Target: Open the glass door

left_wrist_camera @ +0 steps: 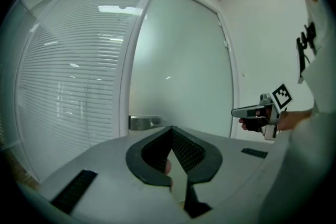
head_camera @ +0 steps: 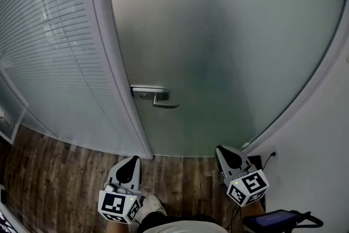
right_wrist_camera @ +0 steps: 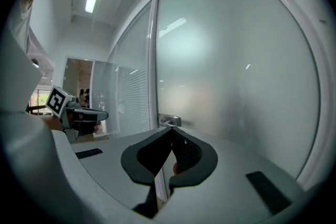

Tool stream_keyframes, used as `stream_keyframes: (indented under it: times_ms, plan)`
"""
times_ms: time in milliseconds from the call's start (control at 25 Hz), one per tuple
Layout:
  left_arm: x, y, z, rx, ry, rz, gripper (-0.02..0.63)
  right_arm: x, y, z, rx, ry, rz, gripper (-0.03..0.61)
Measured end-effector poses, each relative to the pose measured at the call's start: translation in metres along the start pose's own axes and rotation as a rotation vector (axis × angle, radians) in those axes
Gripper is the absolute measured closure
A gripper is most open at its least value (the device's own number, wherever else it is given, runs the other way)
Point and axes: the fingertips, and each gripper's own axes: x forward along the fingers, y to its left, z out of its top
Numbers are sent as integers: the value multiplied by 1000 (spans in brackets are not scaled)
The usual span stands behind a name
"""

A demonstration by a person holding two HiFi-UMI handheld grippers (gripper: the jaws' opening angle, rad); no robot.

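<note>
A frosted glass door (head_camera: pixel 218 35) stands shut in front of me, with a metal lever handle (head_camera: pixel 158 96) at its left edge. My left gripper (head_camera: pixel 129 163) hangs low near the floor line, below and left of the handle, jaws shut and empty. My right gripper (head_camera: pixel 226 153) sits low at the door's lower right, also shut with nothing in it. In the left gripper view the handle (left_wrist_camera: pixel 142 122) lies just beyond the closed tips of the left gripper (left_wrist_camera: pixel 171 128). In the right gripper view the handle (right_wrist_camera: pixel 169 121) shows above the right gripper (right_wrist_camera: pixel 172 128).
A glass partition with blinds (head_camera: pixel 49 52) runs along the left, joined to the door by a white frame post (head_camera: pixel 117 73). A white wall (head_camera: pixel 322 133) with a socket (head_camera: pixel 272 154) closes the right. Wooden floor (head_camera: pixel 54 172) lies below, and a dark device (head_camera: pixel 278 219) is at bottom right.
</note>
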Motion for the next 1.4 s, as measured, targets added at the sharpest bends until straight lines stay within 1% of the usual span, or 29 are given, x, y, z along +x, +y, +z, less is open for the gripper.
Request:
stream_keyframes:
  times_ms: [40, 120, 200, 240, 360, 520, 640, 800, 960, 1040, 1120, 1240, 1320, 1400]
  plan:
    - [9, 13, -4, 13, 0, 0, 615, 15, 3, -1, -8, -7, -2, 577]
    - [23, 29, -6, 64, -5, -13, 615, 38, 11, 4, -31, -34, 0, 577]
    - [33, 34, -2, 104, -15, -56, 615, 56, 18, 15, -59, -58, 5, 577]
    - [38, 38, 0, 108, -17, -76, 615, 66, 21, 20, -68, -63, 4, 577]
    - [50, 59, 5, 72, -23, -97, 615, 91, 22, 29, -82, -47, -18, 577]
    - [68, 93, 4, 15, -27, -86, 615, 122, 14, 22, -79, 3, -35, 577]
    - [79, 110, 2, 25, -16, -68, 615, 139, 9, 19, -79, 21, -21, 577]
    - [92, 108, -2, 14, 2, -34, 615, 156, 0, 9, -69, 50, 39, 577]
    - [103, 86, -3, 2, 16, -1, 615, 171, -15, -7, -22, 104, 123, 575]
    - [106, 76, -4, -17, 27, 16, 615, 179, -19, -10, -25, 135, 169, 569]
    - [110, 70, -8, -20, 46, 37, 615, 190, -21, -14, -46, 163, 214, 523]
    - [123, 70, -15, -26, 61, 67, 615, 213, -26, -28, -108, 206, 272, 509]
    - [131, 72, -21, -28, 63, 86, 615, 228, -29, -41, -146, 234, 313, 481]
    - [130, 73, -25, -31, 69, 102, 615, 236, -27, -53, -171, 271, 355, 471]
